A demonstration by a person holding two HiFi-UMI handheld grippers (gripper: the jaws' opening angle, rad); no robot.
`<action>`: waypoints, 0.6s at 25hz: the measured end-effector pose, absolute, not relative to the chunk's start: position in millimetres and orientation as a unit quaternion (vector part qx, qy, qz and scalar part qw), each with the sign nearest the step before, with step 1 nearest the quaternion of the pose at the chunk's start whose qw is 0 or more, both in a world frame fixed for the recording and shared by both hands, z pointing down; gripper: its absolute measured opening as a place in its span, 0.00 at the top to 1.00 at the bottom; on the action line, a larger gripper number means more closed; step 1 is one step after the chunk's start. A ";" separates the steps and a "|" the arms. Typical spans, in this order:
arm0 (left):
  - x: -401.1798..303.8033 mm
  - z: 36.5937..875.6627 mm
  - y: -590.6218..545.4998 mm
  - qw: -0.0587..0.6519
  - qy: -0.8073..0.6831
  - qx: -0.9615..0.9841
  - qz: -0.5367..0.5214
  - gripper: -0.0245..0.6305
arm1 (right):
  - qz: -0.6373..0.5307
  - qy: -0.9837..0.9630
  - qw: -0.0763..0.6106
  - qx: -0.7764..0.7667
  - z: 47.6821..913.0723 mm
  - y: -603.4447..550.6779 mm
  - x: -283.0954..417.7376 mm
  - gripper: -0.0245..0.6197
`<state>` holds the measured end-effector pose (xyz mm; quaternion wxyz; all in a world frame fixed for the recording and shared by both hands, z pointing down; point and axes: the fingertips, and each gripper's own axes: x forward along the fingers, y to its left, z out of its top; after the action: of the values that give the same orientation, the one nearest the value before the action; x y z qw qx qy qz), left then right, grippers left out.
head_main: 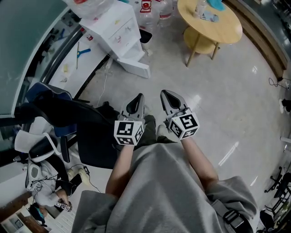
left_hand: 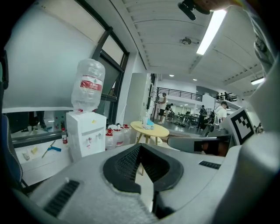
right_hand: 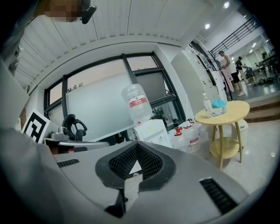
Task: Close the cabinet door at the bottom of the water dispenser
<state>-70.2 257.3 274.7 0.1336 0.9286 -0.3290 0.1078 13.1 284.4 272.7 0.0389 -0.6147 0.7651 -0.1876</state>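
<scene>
The white water dispenser (head_main: 116,29) stands at the top of the head view, well ahead of both grippers. Its bottom cabinet door (head_main: 135,67) juts out open near the floor. My left gripper (head_main: 137,98) and right gripper (head_main: 164,94) are held side by side close to the body, both shut and empty. The left gripper view shows the dispenser (left_hand: 86,136) with its bottle (left_hand: 89,85) far off to the left, its lower part hidden behind the jaws. It also appears in the right gripper view, as dispenser (right_hand: 151,129) and bottle (right_hand: 136,103), past the shut tips.
A round wooden table (head_main: 229,28) stands ahead on the right. Several spare water bottles (head_main: 152,12) sit on the floor beside the dispenser. An office chair draped with a dark jacket (head_main: 63,111) is close on the left. A white ledge (head_main: 75,61) runs under the window.
</scene>
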 end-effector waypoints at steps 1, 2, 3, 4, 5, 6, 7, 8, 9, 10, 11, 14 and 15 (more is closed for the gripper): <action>-69.9 277.0 249.9 0.135 -0.328 0.929 0.108 0.95 | -0.189 0.765 0.037 -0.615 274.6 277.2 12.9 0.95; -69.7 279.2 241.5 0.137 -0.328 0.929 0.108 0.95 | -0.190 0.764 0.035 -0.615 276.4 268.7 12.6 0.95; -69.2 281.5 232.1 0.139 -0.327 0.928 0.109 0.95 | -0.191 0.764 0.033 -0.615 278.2 259.1 12.5 0.95; -68.5 284.0 222.4 0.141 -0.327 0.928 0.109 0.95 | -0.193 0.764 0.032 -0.615 280.2 249.1 12.6 0.95; -67.5 286.8 213.0 0.144 -0.326 0.928 0.110 0.95 | -0.195 0.764 0.030 -0.615 282.3 239.2 12.9 0.95; -66.4 289.9 204.2 0.148 -0.325 0.928 0.111 0.95 | -0.198 0.763 0.028 -0.615 284.6 230.0 13.3 0.95; -65.2 292.9 195.9 0.152 -0.323 0.927 0.112 0.95 | -0.200 0.762 0.025 -0.616 287.1 221.3 13.8 0.95; -64.1 295.8 187.7 0.156 -0.322 0.927 0.113 0.95 | -0.203 0.761 0.022 -0.616 289.9 212.8 14.3 0.95; -63.2 298.5 179.2 0.160 -0.322 0.926 0.113 0.95 | -0.205 0.760 0.019 -0.616 293.0 204.1 14.5 0.95; -62.8 301.3 170.5 0.164 -0.322 0.926 0.112 0.95 | -0.207 0.760 0.015 -0.616 296.4 195.2 14.4 0.95; -62.9 304.4 161.7 0.168 -0.322 0.925 0.111 0.95 | -0.210 0.759 0.012 -0.616 300.1 186.3 13.8 0.95; -65.8 314.7 136.4 0.182 -0.324 0.922 0.111 0.95 | -0.219 0.757 0.002 -0.616 310.7 161.4 9.9 0.95; -67.2 318.1 128.0 0.188 -0.325 0.920 0.111 0.95 | -0.222 0.756 -0.003 -0.616 314.2 153.5 8.5 0.95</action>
<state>-67.2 128.0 318.1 0.1879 0.9200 -0.3253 0.1114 8.5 153.5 314.2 -0.0033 -0.6158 0.7558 -0.2223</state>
